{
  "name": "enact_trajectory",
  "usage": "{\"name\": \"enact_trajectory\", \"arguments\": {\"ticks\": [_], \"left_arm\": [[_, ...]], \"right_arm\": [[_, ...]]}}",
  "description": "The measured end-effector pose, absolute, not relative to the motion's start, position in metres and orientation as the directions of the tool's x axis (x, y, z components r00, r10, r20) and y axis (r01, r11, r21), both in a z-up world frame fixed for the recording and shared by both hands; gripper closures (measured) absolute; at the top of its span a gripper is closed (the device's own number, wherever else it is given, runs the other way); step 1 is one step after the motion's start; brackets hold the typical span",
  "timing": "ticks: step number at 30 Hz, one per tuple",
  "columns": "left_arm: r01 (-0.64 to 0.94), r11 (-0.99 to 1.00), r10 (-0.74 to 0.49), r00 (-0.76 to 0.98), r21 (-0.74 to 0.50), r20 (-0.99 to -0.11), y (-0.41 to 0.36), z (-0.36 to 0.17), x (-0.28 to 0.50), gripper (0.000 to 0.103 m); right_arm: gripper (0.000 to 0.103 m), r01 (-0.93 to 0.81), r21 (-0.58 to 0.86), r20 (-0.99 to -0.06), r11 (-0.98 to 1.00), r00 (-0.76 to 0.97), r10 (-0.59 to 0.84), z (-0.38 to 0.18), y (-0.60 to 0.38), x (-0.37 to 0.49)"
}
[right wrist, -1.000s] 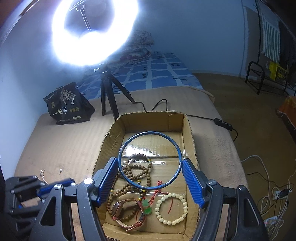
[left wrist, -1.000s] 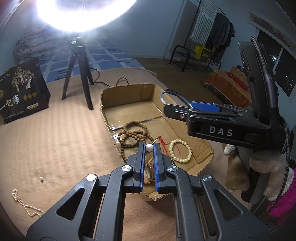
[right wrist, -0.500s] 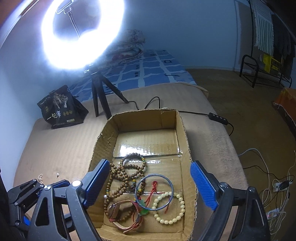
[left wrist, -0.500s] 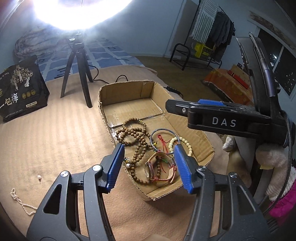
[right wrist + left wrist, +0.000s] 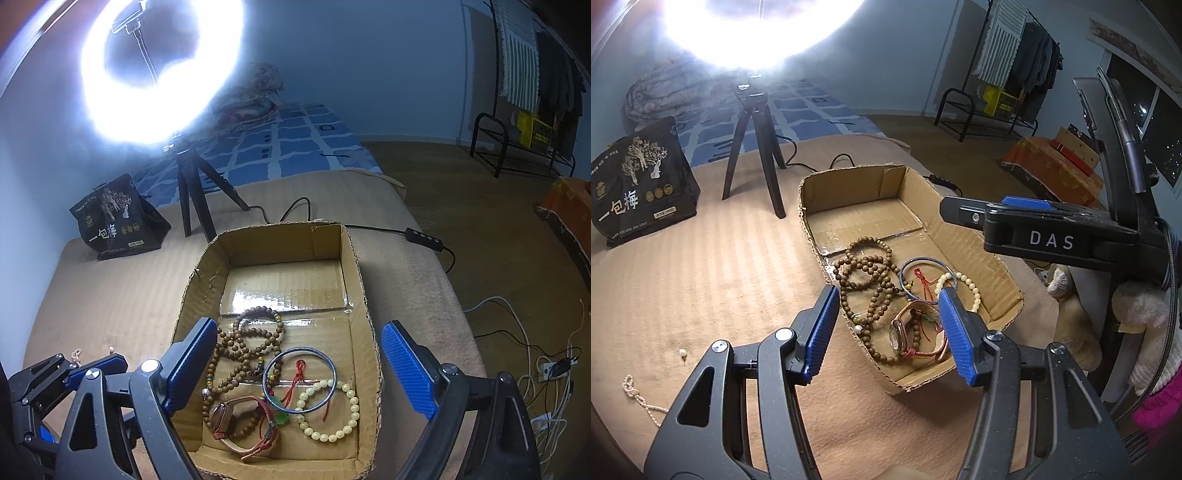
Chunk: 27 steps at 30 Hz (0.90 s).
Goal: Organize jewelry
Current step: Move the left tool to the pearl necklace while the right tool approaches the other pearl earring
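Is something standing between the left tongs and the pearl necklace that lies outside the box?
Nothing visible does. The pearl necklace lies on bare bed cover left of the open left tongs, with only a loose pearl nearby.

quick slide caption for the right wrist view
Open right tool over a cardboard box holding bead strings, a blue bangle and a watch.

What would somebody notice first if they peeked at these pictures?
Probably the glaring ring light on its tripod at the far end of the bed. Next comes the cardboard box in the middle, its near end heaped with brown wooden beads, a blue bangle, a cream bead bracelet and a watch. Both grippers, left and right, hang open above it.
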State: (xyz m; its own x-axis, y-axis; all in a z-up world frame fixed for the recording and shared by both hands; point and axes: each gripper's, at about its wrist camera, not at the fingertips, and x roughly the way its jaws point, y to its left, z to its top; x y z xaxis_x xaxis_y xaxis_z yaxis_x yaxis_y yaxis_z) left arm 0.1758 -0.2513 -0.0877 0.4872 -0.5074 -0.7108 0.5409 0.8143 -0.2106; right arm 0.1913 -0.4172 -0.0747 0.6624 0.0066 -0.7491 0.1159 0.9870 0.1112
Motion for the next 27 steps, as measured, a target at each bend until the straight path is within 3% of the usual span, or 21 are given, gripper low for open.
{"name": "enact_trajectory", "arguments": {"ticks": [11, 27], "left_arm": [[0.525, 0.832, -0.481, 0.518, -0.181, -0.707, -0.226, -0.081, 0.171, 0.046], [0.369, 0.912, -0.373, 0.566, -0.179, -0.735, -0.112, -0.082, 0.184, 0.045]], "right_arm": [[0.01, 0.097, 0.098, -0.729, 0.99, 0.685, 0.005, -0.063, -0.404, 0.182], [0.01, -0.037, 0.095, -0.706, 0.995, 0.702, 0.094, -0.054, -0.337, 0.185]]}}
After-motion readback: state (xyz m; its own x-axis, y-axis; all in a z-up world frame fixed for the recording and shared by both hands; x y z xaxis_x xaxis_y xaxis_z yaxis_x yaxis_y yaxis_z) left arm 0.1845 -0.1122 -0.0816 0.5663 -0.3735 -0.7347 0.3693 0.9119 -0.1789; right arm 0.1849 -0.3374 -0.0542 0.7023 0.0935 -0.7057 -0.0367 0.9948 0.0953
